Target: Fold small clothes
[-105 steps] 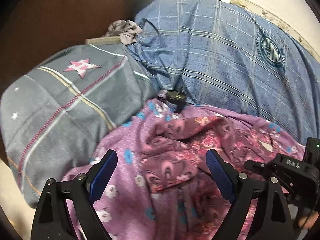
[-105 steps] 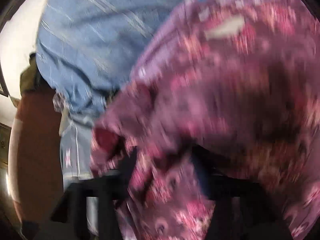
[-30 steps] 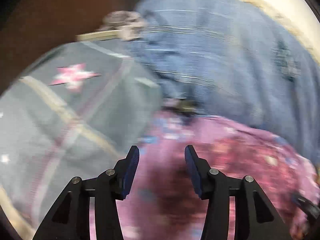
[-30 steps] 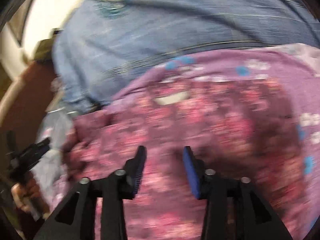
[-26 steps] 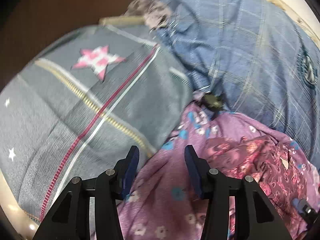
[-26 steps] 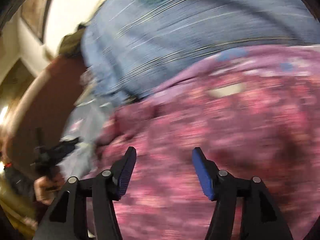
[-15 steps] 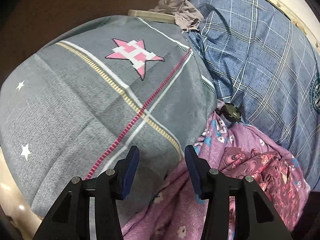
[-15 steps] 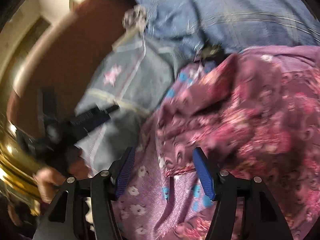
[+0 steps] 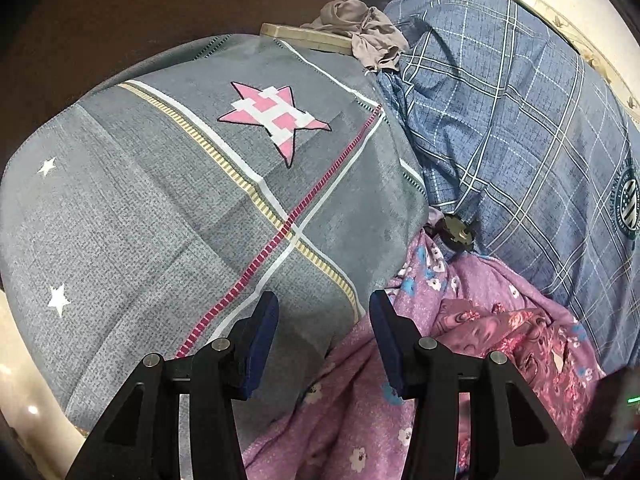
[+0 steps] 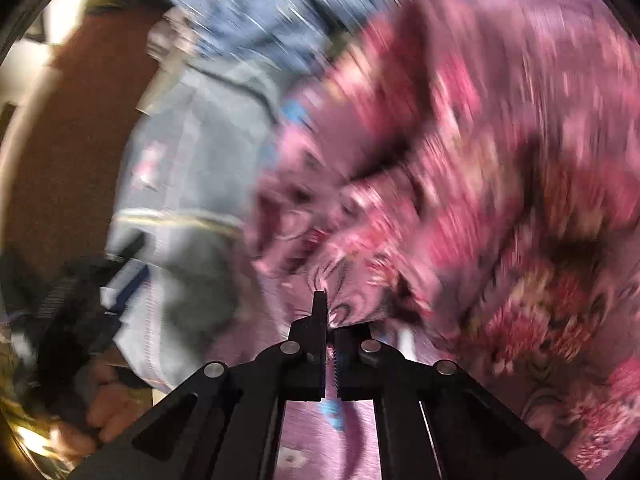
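Note:
A dark pink floral garment (image 9: 500, 332) lies crumpled on a lighter purple flowered cloth (image 9: 352, 408) at the lower right of the left wrist view. My left gripper (image 9: 322, 340) is open and empty, hovering over the edge where the grey pillow meets the purple cloth. In the blurred right wrist view my right gripper (image 10: 330, 312) is shut on a fold of the floral garment (image 10: 500, 200), which bunches up to the right of the fingers.
A grey pillow with a pink star (image 9: 192, 200) fills the left. A blue plaid pillow (image 9: 520, 120) lies at the right, a grey crumpled cloth (image 9: 360, 32) behind. A small dark plug-like object (image 9: 456, 234) sits between the pillows. My left gripper (image 10: 92, 292) shows at the left.
My right gripper was open half a second ago and has shut on the floral garment. My left gripper has swung left over the grey pillow, still open.

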`<state>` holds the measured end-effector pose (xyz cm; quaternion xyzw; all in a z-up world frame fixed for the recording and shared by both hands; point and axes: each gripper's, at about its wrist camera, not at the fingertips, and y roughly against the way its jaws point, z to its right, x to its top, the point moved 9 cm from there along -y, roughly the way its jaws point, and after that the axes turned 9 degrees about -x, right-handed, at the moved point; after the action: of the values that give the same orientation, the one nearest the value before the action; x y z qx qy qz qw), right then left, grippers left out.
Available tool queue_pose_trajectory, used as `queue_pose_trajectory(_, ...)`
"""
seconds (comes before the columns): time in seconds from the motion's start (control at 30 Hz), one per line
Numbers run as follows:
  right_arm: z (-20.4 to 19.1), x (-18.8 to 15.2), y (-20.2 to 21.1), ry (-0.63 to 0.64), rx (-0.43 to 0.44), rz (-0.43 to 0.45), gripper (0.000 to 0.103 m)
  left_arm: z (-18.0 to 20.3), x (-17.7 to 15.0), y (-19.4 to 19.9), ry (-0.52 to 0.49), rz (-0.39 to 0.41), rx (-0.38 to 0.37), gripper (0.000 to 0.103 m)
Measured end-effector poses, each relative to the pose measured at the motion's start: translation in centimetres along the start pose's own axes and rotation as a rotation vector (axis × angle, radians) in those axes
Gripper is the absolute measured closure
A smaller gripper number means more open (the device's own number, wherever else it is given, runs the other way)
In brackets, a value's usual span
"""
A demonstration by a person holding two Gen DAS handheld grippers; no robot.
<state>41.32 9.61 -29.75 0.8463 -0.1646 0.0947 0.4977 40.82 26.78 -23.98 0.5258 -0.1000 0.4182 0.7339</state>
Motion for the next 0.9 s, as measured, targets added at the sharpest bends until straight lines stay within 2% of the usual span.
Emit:
queue_pose_trajectory(0.13,-1.6,3.9,7.7,-0.005,0.176,0.177,0.101,1.0,-0.2,-0.2,-0.022,0.004,-0.006,0.056)
queue_pose_trajectory(0.23,-0.5,6.9,15.0,-0.020,0.246,0.348,0.101,2.6,-0.6,-0.6,-0.060,0.000,-0.019,0.056)
queue_pose_trajectory(0.3,1.5,8.4,19.4,-0.033,0.235,0.455,0.101,4.1,-1.0,-0.9,-0.095,-0.004,-0.032,0.056)
queue_pose_trajectory(0.33,2.8,9.1,21.5,-0.037,0.202,0.510,0.101,4.9,-1.3,-1.1,-0.113,-0.007,-0.042,0.056)
queue_pose_trajectory(0.43,7.9,10.4,25.9,-0.094,0.112,0.605,0.101,7.5,-2.2,-1.7,-0.165,-0.023,-0.072,0.056)
queue_pose_trajectory(0.53,14.0,11.1,28.7,-0.172,0.017,0.654,0.101,10.1,-3.3,-2.5,-0.224,-0.047,-0.101,0.056)
queue_pose_trajectory(0.6,18.4,10.9,30.0,-0.215,-0.056,0.653,0.101,11.8,-4.1,-3.2,-0.260,-0.072,-0.123,0.056)
queue_pose_trajectory(0.67,23.2,10.1,30.1,-0.274,-0.104,0.619,0.101,13.8,-5.4,-4.1,-0.308,-0.106,-0.150,0.055)
queue_pose_trajectory(0.8,29.9,6.8,28.8,-0.348,-0.178,0.531,0.101,17.4,-8.9,-6.8,-0.401,-0.204,-0.185,0.055)
queue_pose_trajectory(0.9,33.8,4.0,27.4,-0.428,-0.175,0.495,0.101,19.3,-10.7,-8.4,-0.467,-0.239,-0.173,0.055)
